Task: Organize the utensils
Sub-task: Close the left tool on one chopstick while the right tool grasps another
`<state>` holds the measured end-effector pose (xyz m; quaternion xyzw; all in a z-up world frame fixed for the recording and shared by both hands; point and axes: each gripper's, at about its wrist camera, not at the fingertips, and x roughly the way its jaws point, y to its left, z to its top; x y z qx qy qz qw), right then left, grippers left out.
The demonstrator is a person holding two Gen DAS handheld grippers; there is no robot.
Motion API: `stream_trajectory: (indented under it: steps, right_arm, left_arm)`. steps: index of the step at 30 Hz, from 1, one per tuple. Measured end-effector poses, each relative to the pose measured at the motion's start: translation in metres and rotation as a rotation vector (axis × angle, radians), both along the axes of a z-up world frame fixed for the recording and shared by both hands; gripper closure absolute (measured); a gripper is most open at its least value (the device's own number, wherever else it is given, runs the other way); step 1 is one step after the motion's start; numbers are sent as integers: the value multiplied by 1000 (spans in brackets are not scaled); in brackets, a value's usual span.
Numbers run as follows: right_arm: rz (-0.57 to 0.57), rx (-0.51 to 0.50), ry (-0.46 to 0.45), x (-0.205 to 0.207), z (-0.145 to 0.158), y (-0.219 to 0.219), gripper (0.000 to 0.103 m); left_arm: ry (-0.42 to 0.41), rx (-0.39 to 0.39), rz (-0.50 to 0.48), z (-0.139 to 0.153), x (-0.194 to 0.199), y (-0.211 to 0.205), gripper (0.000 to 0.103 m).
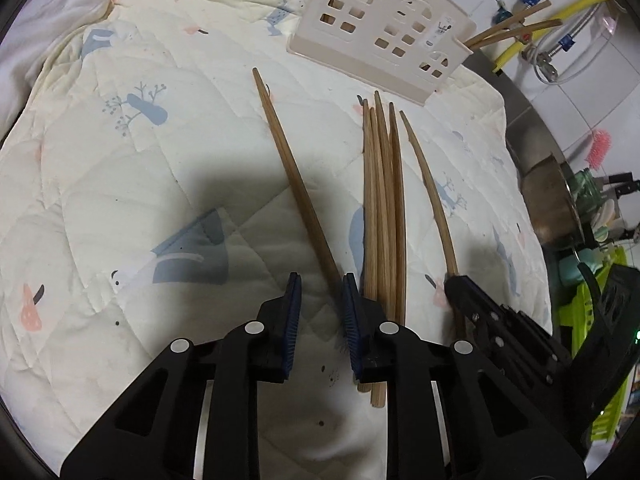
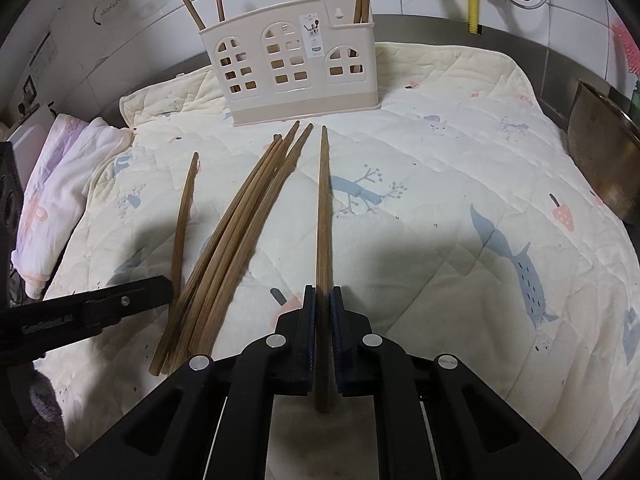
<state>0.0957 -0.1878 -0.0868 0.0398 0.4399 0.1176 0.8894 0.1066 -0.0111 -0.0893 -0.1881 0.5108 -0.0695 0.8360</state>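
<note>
Hiding its near end between pressed pads, the right gripper [image 2: 323, 320] pinches 1 chopstick [image 2: 323, 216]; the left gripper [image 1: 321, 320] gapes beside the bundle [image 1: 382, 216], holder [image 2: 296, 68] far.

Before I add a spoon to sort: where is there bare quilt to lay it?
Bare quilt lies between the right gripper's chopstick and the metal pot. It's crowded left of that, around the chopstick bundle before the holder.

small sticker [image 2: 314, 37] on utensil holder [image 2: 296, 76], print too small to read
</note>
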Motion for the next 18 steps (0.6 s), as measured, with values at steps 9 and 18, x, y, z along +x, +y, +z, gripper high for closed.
stream_trajectory:
  steps: [9, 18]
  right_arm:
    - [10, 10, -4, -1, -1, -2, 95]
    - [8, 25, -4, -2, -1, -3, 95]
  left_arm:
    - [14, 20, 15, 0, 8, -6, 83]
    - [-1, 184, -10, 2, 7, -27, 84]
